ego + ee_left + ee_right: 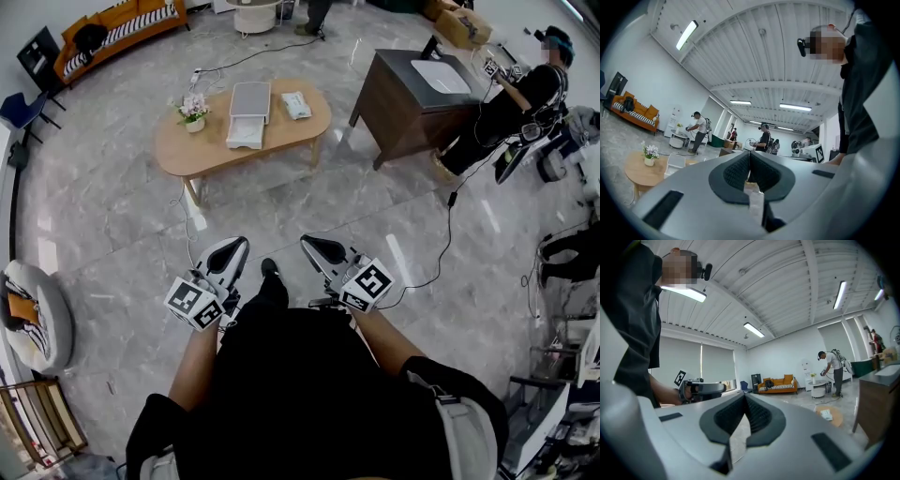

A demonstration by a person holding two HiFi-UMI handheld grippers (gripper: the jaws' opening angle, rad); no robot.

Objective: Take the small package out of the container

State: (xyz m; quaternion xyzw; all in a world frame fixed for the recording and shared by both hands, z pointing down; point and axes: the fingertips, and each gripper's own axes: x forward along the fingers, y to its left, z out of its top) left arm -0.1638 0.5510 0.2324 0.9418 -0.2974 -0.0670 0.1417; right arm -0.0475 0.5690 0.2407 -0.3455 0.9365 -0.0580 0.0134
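Observation:
Far ahead stands an oval wooden table (pixel 216 150). On it is a white drawer-style container (pixel 249 114) with its lower drawer pulled forward. A small white package (pixel 296 105) lies flat on the tabletop just right of the container. I hold both grippers close to my body, well short of the table. My left gripper (pixel 234 247) is shut with nothing between its jaws, and its view shows the pads meeting (pixel 749 159). My right gripper (pixel 315 247) is shut and empty too (pixel 744 401). The right gripper view shows the package (pixel 826 414) small on the distant table.
A potted flower (pixel 194 112) sits at the table's left end. A dark wooden cabinet (pixel 403 103) with a person (pixel 506 103) beside it stands at the right. A cable (pixel 441 253) runs over the grey floor. An orange sofa (pixel 117 33) is far left, a round cushion (pixel 37 314) near left.

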